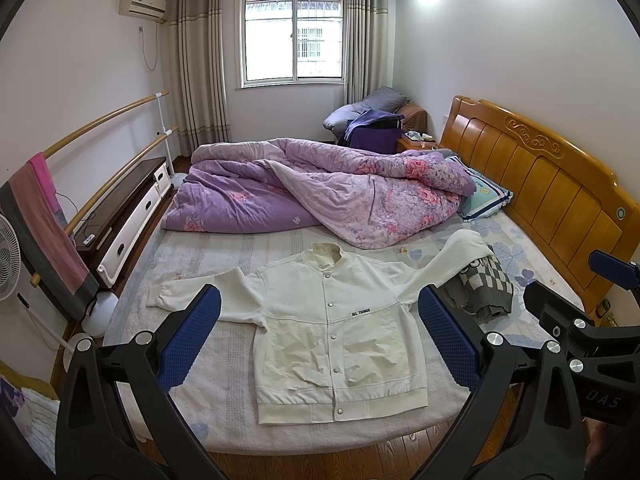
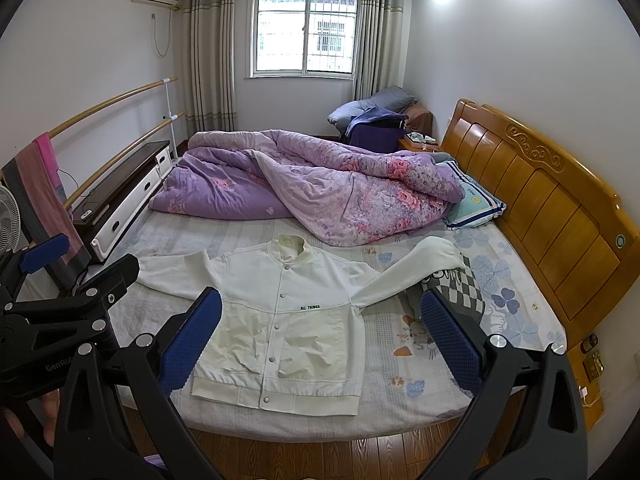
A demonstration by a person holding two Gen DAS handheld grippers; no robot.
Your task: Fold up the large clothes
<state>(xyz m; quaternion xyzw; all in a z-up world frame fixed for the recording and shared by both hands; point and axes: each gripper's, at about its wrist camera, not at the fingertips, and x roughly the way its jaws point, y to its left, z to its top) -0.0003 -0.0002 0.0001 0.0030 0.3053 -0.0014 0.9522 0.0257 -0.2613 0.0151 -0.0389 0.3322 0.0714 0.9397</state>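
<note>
A white snap-button jacket lies flat and face up on the bed, collar toward the far side, hem at the near edge. Its left sleeve stretches out sideways. Its right sleeve angles up and rests partly on a grey checked garment. My left gripper hangs open above the jacket's body, holding nothing. Open too, my right gripper is held above the jacket's right half and holds nothing. Each gripper shows at the edge of the other's view.
A crumpled purple floral quilt fills the far half of the bed. A pillow lies by the wooden headboard. A low cabinet, two wooden rails with a hung towel and a fan stand left. Wood floor runs along the near edge.
</note>
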